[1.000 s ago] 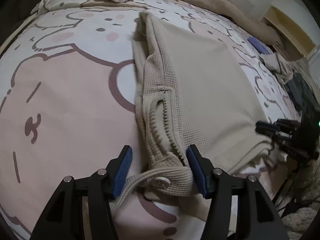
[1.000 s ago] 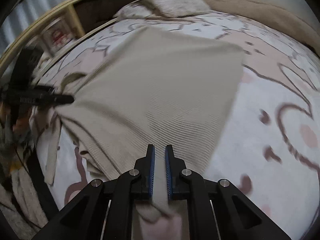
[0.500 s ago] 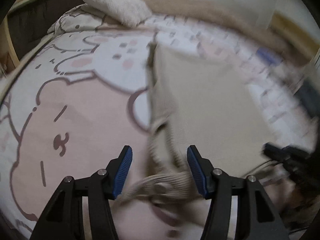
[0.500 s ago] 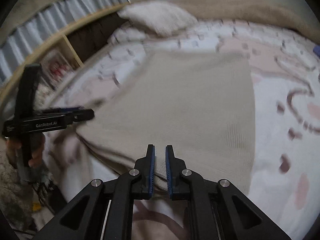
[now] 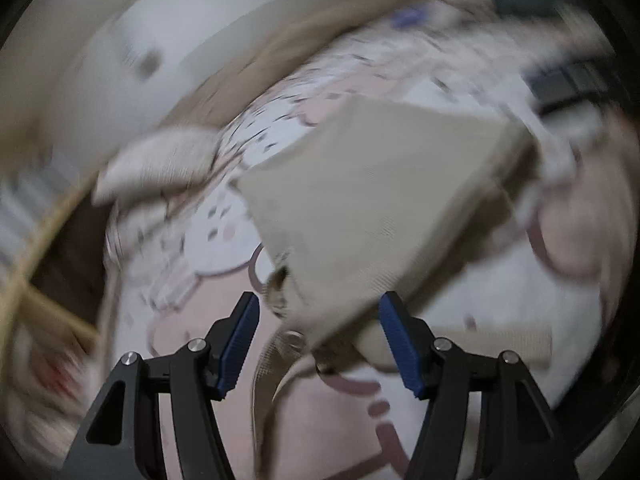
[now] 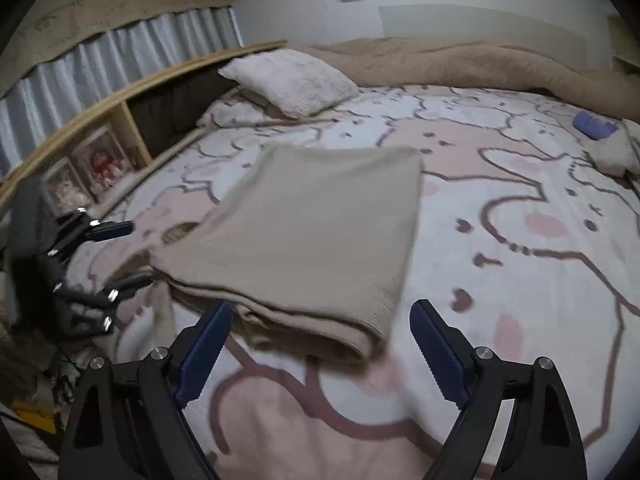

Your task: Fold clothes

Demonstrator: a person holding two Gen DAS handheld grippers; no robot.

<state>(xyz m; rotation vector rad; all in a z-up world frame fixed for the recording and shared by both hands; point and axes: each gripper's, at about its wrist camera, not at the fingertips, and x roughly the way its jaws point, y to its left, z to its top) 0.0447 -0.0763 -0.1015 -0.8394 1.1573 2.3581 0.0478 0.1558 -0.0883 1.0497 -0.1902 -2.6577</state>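
A beige knit garment lies folded into a rough rectangle on the cartoon-print bedspread. In the blurred left wrist view the same garment sits ahead, with a strap and snap buttons trailing toward the camera. My left gripper is open, its blue pads on either side of the garment's near corner, not closed on it. My right gripper is open and empty, just in front of the folded near edge. The left gripper also shows at the left of the right wrist view.
A white fluffy pillow and a tan blanket lie at the head of the bed. A wooden shelf runs along the left side. A blue roll and pale clothes sit at the far right.
My right gripper has opened and let go of the garment, which now lies folded. The left gripper swung and tilted, blurring its view; it stayed open.
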